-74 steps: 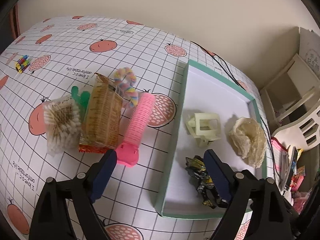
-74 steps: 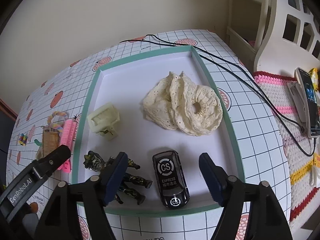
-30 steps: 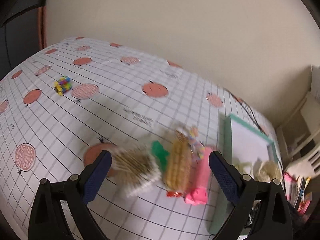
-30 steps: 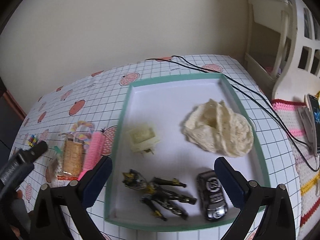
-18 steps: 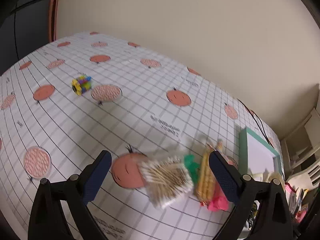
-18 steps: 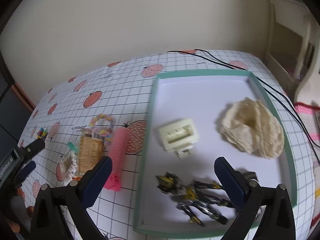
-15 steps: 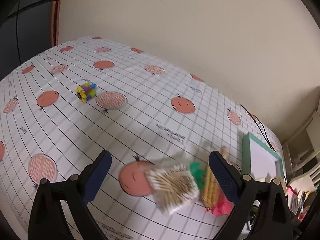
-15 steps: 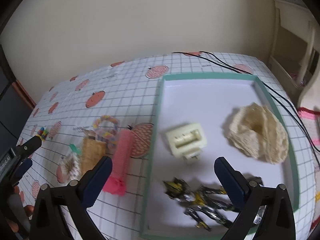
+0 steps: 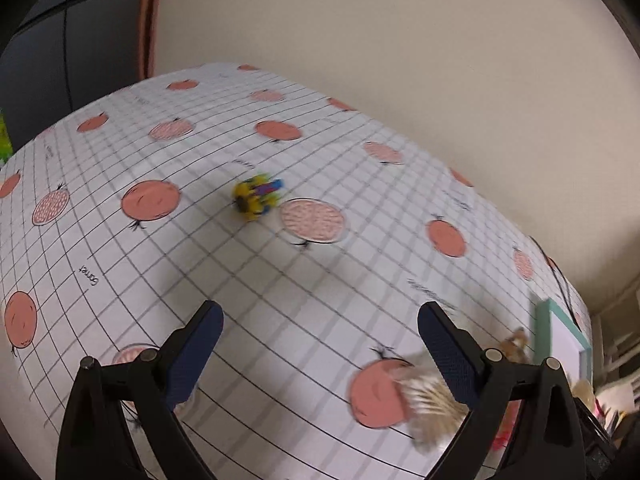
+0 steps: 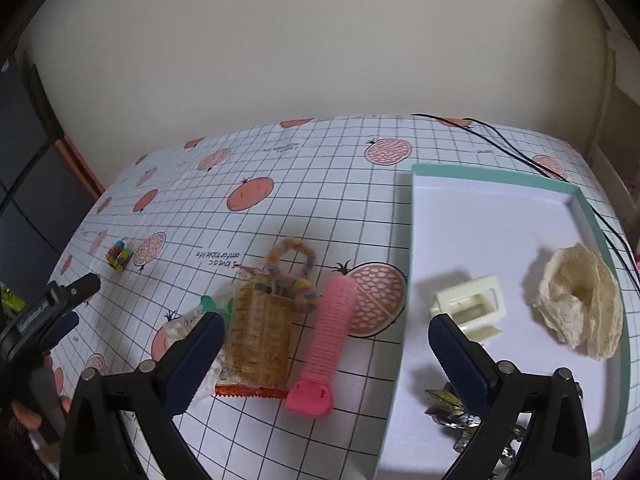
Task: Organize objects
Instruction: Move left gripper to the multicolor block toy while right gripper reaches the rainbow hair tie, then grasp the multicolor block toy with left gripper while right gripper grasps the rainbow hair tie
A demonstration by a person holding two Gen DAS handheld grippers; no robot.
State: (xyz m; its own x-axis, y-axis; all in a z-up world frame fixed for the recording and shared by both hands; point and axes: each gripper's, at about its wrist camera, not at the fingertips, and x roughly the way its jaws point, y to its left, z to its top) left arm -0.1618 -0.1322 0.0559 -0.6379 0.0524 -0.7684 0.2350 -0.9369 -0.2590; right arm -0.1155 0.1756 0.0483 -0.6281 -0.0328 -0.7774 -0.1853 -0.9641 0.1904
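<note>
A plain cream wall [image 10: 320, 40] runs behind the tabletop [image 10: 320, 168], which wears a white grid-pattern cloth printed with orange fruit. At the left stands dark furniture [image 9: 72, 40] with an orange edge strip [image 9: 149, 28]. White shelving [image 10: 622, 68] sits at the right. The light is soft and even.

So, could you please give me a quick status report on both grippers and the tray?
Left gripper open, empty, facing the small colourful block toy. Right gripper open, empty, above the pink hair roller. Tray holds cream claw clip and scrunchie. Nothing blocking.
</note>
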